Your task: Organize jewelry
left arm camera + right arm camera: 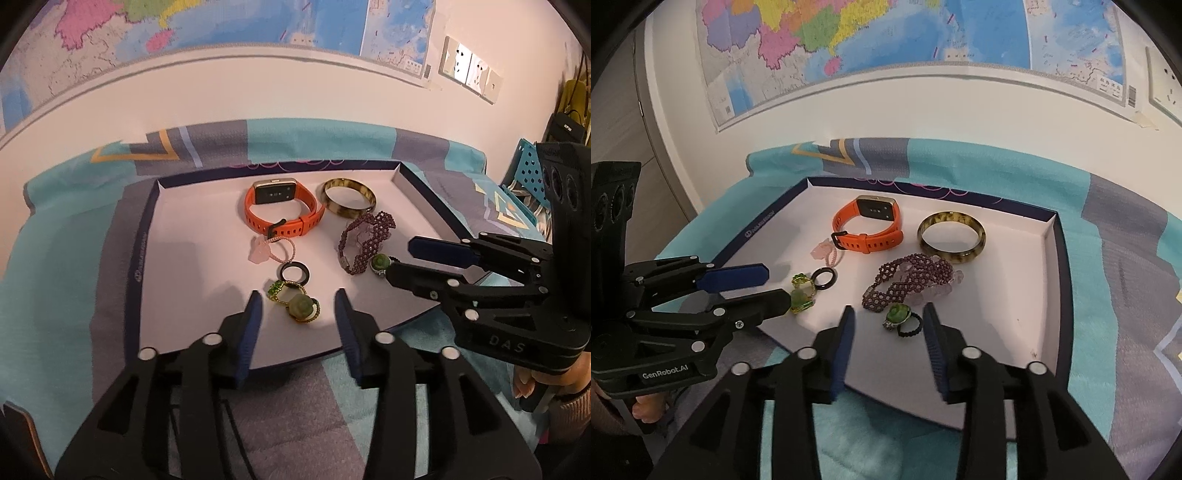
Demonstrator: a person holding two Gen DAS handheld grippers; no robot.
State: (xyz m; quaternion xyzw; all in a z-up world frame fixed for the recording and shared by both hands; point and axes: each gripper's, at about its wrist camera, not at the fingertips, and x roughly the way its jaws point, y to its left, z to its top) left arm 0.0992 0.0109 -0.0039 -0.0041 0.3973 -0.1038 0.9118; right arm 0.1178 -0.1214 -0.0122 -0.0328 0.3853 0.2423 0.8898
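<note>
A shallow white tray with a dark blue rim holds the jewelry. At the back lie an orange watch and a mottled bangle, with a purple beaded bracelet in front of the bangle. A pink charm loop, a black ring and a gold ring with a green stone lie mid-tray. My left gripper is open, its fingers either side of that gold ring without touching it. My right gripper is open around a green-stone ring with a black band, pads clear of it.
The tray rests on a teal and grey cloth against a wall with a map. Wall sockets and a blue perforated crate are at the right. A hand grips the right gripper's handle.
</note>
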